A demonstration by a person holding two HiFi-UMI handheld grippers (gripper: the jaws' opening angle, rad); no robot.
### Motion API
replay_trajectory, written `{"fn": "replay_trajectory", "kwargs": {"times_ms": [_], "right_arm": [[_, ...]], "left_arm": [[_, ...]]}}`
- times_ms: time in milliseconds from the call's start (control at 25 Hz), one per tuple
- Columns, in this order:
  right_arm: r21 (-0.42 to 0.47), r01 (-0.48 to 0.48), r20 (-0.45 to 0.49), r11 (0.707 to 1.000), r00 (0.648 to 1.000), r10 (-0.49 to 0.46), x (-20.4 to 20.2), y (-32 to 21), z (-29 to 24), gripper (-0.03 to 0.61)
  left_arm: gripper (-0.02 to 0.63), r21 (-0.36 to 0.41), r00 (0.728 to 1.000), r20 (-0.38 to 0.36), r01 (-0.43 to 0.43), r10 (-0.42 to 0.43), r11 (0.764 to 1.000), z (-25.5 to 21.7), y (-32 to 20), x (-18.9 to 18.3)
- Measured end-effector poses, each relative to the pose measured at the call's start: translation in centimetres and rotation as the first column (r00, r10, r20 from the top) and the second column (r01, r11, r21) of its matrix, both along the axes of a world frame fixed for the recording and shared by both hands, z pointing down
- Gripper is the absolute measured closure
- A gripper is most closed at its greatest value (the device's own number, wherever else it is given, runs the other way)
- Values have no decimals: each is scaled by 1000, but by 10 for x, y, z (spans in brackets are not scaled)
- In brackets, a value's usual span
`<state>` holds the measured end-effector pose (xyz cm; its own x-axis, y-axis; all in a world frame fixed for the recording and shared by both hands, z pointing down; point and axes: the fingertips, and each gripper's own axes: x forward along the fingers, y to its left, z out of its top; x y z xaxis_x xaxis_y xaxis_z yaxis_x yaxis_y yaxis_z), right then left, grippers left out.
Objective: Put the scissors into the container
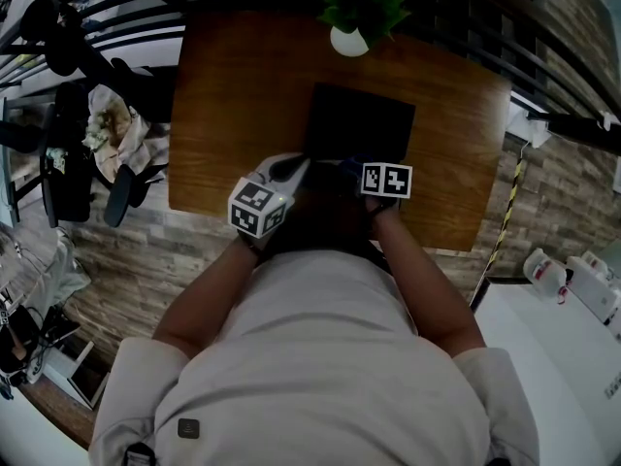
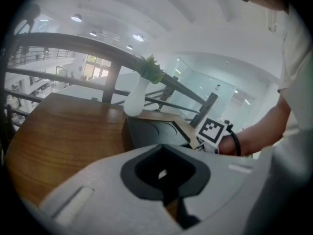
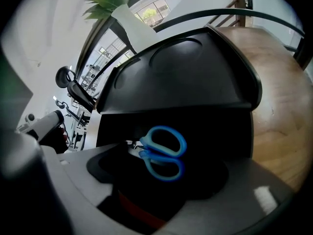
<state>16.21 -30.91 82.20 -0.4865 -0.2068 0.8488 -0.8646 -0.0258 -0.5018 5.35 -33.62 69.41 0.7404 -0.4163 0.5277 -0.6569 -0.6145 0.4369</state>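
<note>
The scissors [image 3: 164,153], with blue handles, lie inside the black container [image 3: 186,77], under its raised lid. My right gripper [image 3: 164,176] hangs over them, its jaws spread wide, and neither pad presses on them. In the head view the container [image 1: 359,119] sits at the middle of the wooden table [image 1: 233,95], and both grippers are at its near edge. The left gripper [image 2: 168,180] is held just left of the container [image 2: 151,131], its jaws together with nothing between them. The right gripper's marker cube [image 2: 212,130] shows beyond it.
A green plant in a white vase [image 1: 349,40] stands at the table's far edge behind the container. A dark railing [image 2: 73,40] runs past the table. Black office chairs [image 1: 68,163] stand on the floor to the left.
</note>
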Motion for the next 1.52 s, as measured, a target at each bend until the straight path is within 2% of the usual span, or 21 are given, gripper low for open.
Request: {"fn": "replay_trajectory", "kwargs": {"times_ms": [120, 320, 600, 760, 960, 1120, 1200, 1280, 1400, 1520], "right_arm": [[6, 6, -9, 1000, 1000, -6, -1, -1, 1, 210], [27, 16, -33, 999, 999, -15, -3, -2, 0, 153], [45, 13, -30, 999, 999, -12, 1, 0, -7, 147], [85, 31, -23, 996, 999, -29, 3, 0, -20, 152], [153, 87, -26, 985, 996, -84, 6, 2, -41, 241], [216, 139, -5, 966, 990, -142, 7, 12, -58, 381], [291, 163, -4, 943, 986, -169, 9, 13, -75, 493], [390, 200, -30, 899, 978, -204, 11, 13, -98, 569], [519, 260, -78, 814, 963, -258, 16, 16, -136, 571], [607, 320, -130, 728, 943, -306, 20, 22, -169, 571]], "left_arm": [[609, -1, 1000, -1, -2, 2, 1000, 1, -2, 0], [609, -1, 1000, -5, -4, 4, 1000, 2, -3, 3], [609, -1, 1000, -9, -11, 10, 1000, 0, 4, 10], [609, 3, 1000, -7, -15, 15, 1000, -4, 9, 16], [609, 18, 1000, -8, -15, 15, 1000, -11, 15, 26], [609, 35, 999, -8, -31, 31, 999, -19, 25, 40], [609, 54, 999, -5, -35, 35, 998, -26, 29, 46], [609, 76, 1000, -4, -27, 27, 997, -36, 32, 52], [609, 108, 1000, -3, -15, 16, 994, -51, 40, 64], [609, 140, 1000, -2, -2, 2, 990, -66, 48, 76]]}}
